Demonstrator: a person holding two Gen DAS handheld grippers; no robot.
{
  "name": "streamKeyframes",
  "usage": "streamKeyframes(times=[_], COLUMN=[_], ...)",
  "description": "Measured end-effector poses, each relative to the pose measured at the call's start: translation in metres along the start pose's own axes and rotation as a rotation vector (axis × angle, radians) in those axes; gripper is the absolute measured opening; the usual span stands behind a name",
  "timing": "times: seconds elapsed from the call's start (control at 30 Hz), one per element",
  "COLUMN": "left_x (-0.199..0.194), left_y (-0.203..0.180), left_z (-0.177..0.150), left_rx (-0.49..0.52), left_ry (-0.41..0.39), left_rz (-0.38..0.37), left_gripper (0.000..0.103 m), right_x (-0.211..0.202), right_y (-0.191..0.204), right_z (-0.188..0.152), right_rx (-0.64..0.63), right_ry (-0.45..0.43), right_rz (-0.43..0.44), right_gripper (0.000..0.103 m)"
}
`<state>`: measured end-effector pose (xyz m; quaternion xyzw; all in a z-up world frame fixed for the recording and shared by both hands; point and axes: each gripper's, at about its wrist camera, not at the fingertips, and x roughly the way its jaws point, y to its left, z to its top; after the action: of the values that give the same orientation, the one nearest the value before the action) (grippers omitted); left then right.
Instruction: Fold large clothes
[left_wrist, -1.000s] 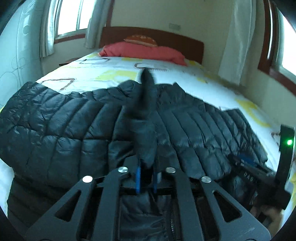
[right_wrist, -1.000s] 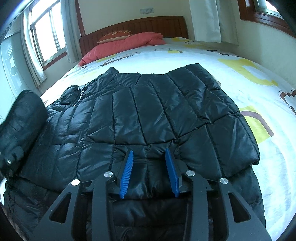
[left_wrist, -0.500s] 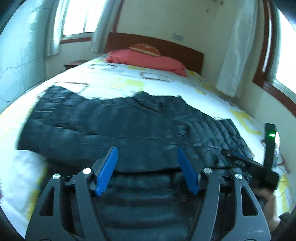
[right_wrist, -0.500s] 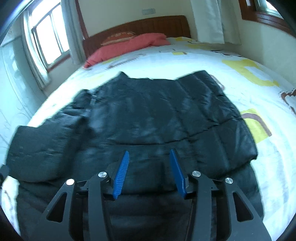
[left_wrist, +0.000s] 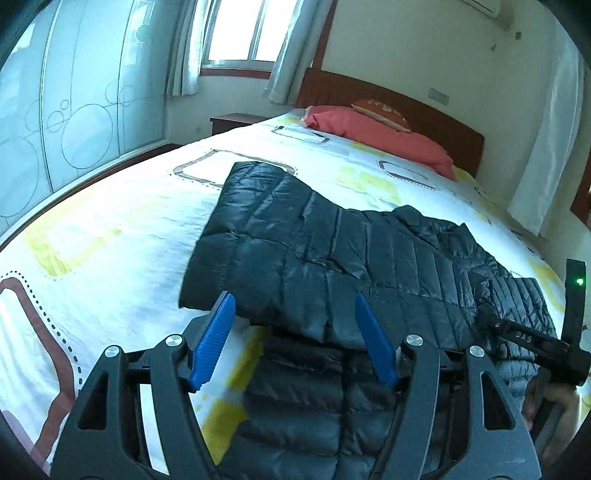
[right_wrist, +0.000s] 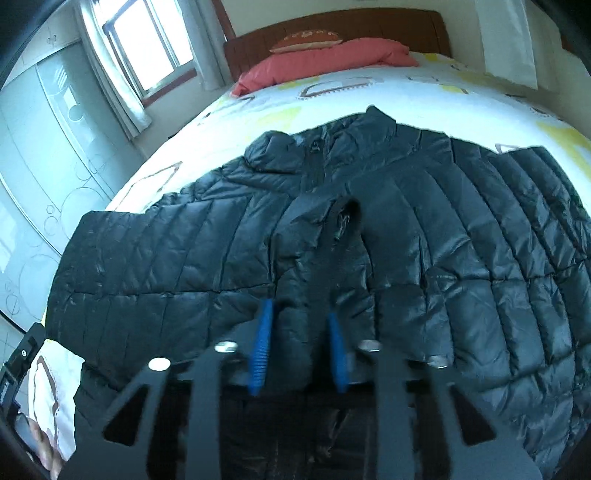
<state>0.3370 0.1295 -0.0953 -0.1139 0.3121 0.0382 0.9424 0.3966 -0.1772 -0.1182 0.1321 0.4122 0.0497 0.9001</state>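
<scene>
While the black puffer jacket (right_wrist: 369, 240) lies spread across the bed (left_wrist: 110, 221), its left sleeve (left_wrist: 266, 236) already laid over the body, the right gripper (right_wrist: 299, 343) is closing its jaws on a raised ridge of padding that stands between the blue pads (right_wrist: 263, 343). The left gripper (left_wrist: 295, 339) hovers above the sleeve's near edge, jaws wide and holding nothing. To fold well, I judge the pinch should take both layers and lift gently so the slippery quilting does not slide off the pads.
</scene>
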Motion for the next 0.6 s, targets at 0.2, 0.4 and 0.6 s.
streamKeyframes(times=[0.2, 0.4, 0.6], left_x=[-0.012, -0.001, 0.022], left_y=[0.009, 0.006, -0.012], left_z=[0.006, 0.005, 0.004], left_rx=[-0.016, -0.008, 0.044], left_ry=[-0.025, 0.006, 0.051], left_rz=[-0.034, -0.052, -0.052], left_gripper=[0.068, 0.069, 0.069], right_x=[-0.05, -0.067, -0.039], right_y=[-0.05, -0.12, -0.166], right_z=[0.012, 0.017, 0.007], right_rx=[-0.014, 0.026, 0.11], right_ry=[-0.117, -0.122, -0.009], right_rz=[-0.125, -0.256, -0.226], right_gripper=[0.019, 0.019, 0.027])
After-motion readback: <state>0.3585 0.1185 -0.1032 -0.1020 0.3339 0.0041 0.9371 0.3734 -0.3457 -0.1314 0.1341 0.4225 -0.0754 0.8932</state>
